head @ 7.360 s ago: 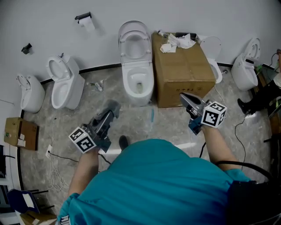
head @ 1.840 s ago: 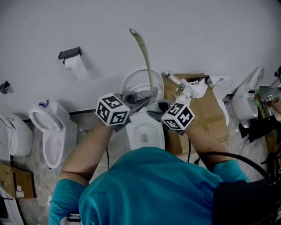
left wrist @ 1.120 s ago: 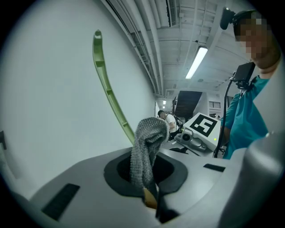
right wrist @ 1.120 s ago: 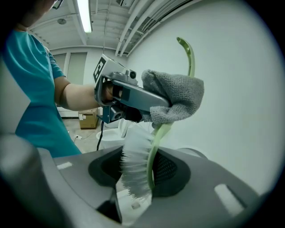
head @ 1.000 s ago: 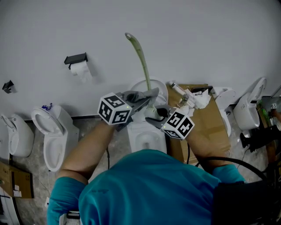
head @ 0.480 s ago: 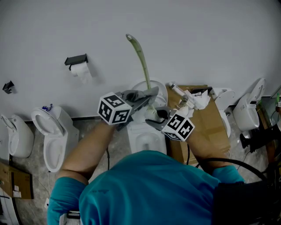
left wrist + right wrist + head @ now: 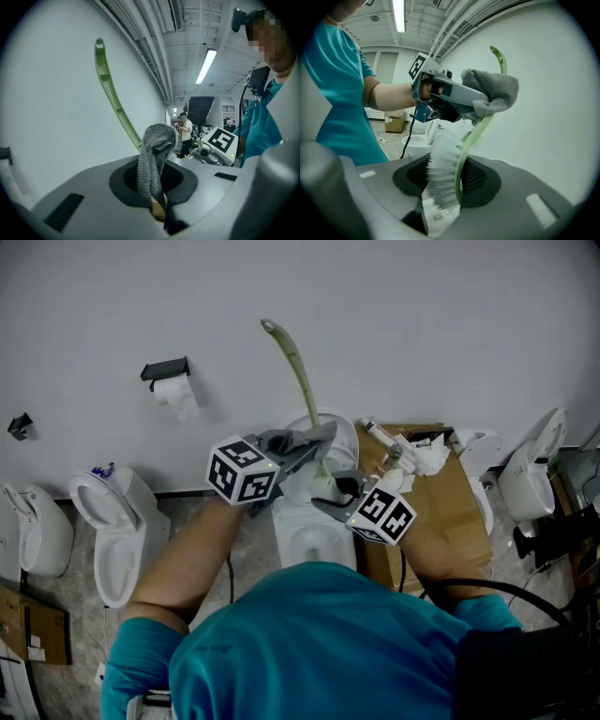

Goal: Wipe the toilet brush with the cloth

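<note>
Right gripper point(image 7: 333, 491): clamped on the white bristle head of the toilet brush point(image 7: 298, 371), green handle curving up toward the far wall. Left gripper point(image 7: 311, 442): pinched shut on the grey cloth point(image 7: 494, 91), cloth bunched against the handle a little above the bristles. Both held up in the middle, over a white toilet point(image 7: 309, 535). Cardboard box point(image 7: 445, 493) just right of the toilet.
</note>
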